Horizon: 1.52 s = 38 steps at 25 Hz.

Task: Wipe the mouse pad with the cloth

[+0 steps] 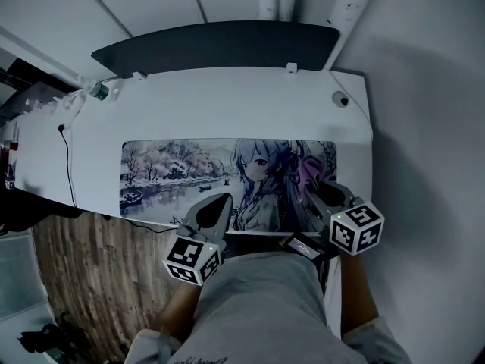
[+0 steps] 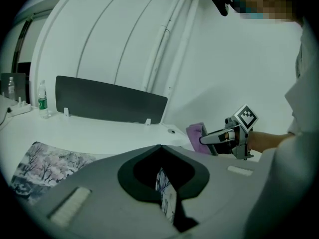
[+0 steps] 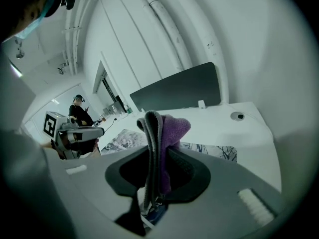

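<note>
The right tool (image 1: 312, 190) is clamped on the folded purple cloth (image 3: 164, 131) and holds it over the right end of the mouse pad (image 1: 174, 174), which lies along the near side of the white bench (image 1: 227, 101). The left tool (image 2: 160, 169), jaws drawn together on nothing, hangs over the pad's near edge. I judge the wipe to be at or just before its start: the cloth needs pressing flat and sweeping left along the pad. I cannot tell whether it touches yet, and the tools and the person's torso hide part of the near edge.
</note>
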Each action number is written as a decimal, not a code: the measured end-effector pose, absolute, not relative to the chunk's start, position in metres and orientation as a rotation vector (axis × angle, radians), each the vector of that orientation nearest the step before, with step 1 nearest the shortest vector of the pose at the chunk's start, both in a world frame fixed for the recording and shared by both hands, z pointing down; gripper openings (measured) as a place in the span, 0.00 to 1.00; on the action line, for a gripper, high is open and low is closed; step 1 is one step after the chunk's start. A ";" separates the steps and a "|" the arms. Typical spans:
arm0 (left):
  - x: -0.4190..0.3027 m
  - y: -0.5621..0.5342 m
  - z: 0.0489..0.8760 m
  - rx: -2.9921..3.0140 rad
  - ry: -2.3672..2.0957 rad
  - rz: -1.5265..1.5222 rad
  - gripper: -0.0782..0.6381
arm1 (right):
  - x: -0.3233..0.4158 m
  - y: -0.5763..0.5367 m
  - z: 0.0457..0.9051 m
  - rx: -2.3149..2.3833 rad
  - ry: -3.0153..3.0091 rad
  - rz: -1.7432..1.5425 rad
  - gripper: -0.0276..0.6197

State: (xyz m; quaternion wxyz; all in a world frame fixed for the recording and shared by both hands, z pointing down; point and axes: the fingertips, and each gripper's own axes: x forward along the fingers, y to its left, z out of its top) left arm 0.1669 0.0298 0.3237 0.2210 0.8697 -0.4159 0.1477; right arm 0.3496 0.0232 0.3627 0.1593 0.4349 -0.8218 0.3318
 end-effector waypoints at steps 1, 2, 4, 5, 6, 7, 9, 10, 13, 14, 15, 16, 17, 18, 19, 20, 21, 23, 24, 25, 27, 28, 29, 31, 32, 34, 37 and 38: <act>0.166 0.028 0.325 2.402 -1.147 0.413 0.13 | 0.350 0.023 0.364 1.246 -2.344 0.955 0.19; 0.166 0.026 0.327 2.400 -1.144 0.415 0.13 | 0.350 0.023 0.365 1.249 -2.340 0.961 0.19; 0.165 0.021 0.329 2.401 -1.130 0.417 0.13 | 0.348 0.021 0.365 1.259 -2.333 0.968 0.19; 0.166 0.019 0.330 2.403 -1.115 0.418 0.13 | 0.347 0.021 0.364 1.266 -2.330 0.970 0.19; 0.167 0.018 0.331 2.408 -1.094 0.423 0.13 | 0.346 0.020 0.364 1.275 -2.324 0.972 0.19; 0.169 0.017 0.332 2.415 -1.067 0.429 0.13 | 0.346 0.020 0.364 1.285 -2.318 0.974 0.19; 0.173 0.012 0.335 2.431 -1.017 0.448 0.13 | 0.347 0.016 0.364 1.310 -2.303 0.979 0.19; 0.174 0.009 0.336 2.438 -0.996 0.456 0.13 | 0.348 0.014 0.365 1.324 -2.294 0.984 0.19; 0.178 -0.002 0.340 2.456 -0.934 0.478 0.13 | 0.359 0.009 0.370 1.379 -2.249 1.012 0.19; 0.180 -0.006 0.342 2.461 -0.912 0.486 0.13 | 0.364 0.008 0.372 1.403 -2.228 1.022 0.19; 0.182 -0.010 0.345 2.464 -0.894 0.491 0.13 | 0.370 0.006 0.375 1.424 -2.206 1.028 0.19; 0.184 -0.014 0.347 2.465 -0.882 0.495 0.13 | 0.376 0.004 0.377 1.441 -2.185 1.031 0.19; 0.185 -0.018 0.349 2.466 -0.875 0.496 0.13 | 0.382 0.001 0.380 1.453 -2.166 1.033 0.19; 0.186 -0.023 0.351 2.464 -0.871 0.496 0.13 | 0.388 -0.002 0.383 1.464 -2.146 1.037 0.19; 0.188 -0.027 0.353 2.462 -0.865 0.495 0.13 | 0.395 -0.005 0.386 1.473 -2.125 1.041 0.19; 0.191 -0.031 0.354 2.459 -0.859 0.493 0.13 | 0.402 -0.008 0.389 1.482 -2.099 1.046 0.19; 0.193 -0.035 0.355 2.456 -0.853 0.490 0.13 | 0.409 -0.011 0.394 1.490 -2.072 1.049 0.19; 0.198 -0.042 0.358 2.454 -0.851 0.492 0.13 | 0.424 -0.016 0.407 1.499 -2.019 1.054 0.19; 0.199 -0.045 0.361 2.453 -0.856 0.498 0.13 | 0.431 -0.019 0.415 1.502 -1.994 1.062 0.19; 0.200 -0.048 0.363 2.451 -0.861 0.507 0.13 | 0.437 -0.022 0.424 1.505 -1.969 1.074 0.19; 0.201 -0.052 0.370 2.438 -0.865 0.523 0.13 | 0.450 -0.028 0.440 1.512 -1.923 1.098 0.19; 0.201 -0.053 0.374 2.429 -0.865 0.528 0.13 | 0.456 -0.031 0.448 1.516 -1.901 1.109 0.19; 0.201 -0.054 0.377 2.420 -0.866 0.534 0.13 | 0.462 -0.033 0.455 1.519 -1.879 1.118 0.19; 0.201 -0.056 0.385 2.403 -0.872 0.545 0.13 | 0.472 -0.039 0.470 1.521 -1.841 1.135 0.19; 0.200 -0.057 0.388 2.395 -0.876 0.551 0.13 | 0.475 -0.042 0.476 1.517 -1.825 1.143 0.19; 0.197 -0.059 0.393 2.378 -0.885 0.560 0.13 | 0.480 -0.046 0.486 1.504 -1.800 1.158 0.19; 0.193 -0.062 0.396 2.353 -0.897 0.563 0.13 | 0.482 -0.051 0.499 1.475 -1.771 1.185 0.19; 0.192 -0.063 0.397 2.346 -0.900 0.563 0.13 | 0.481 -0.053 0.502 1.465 -1.766 1.196 0.19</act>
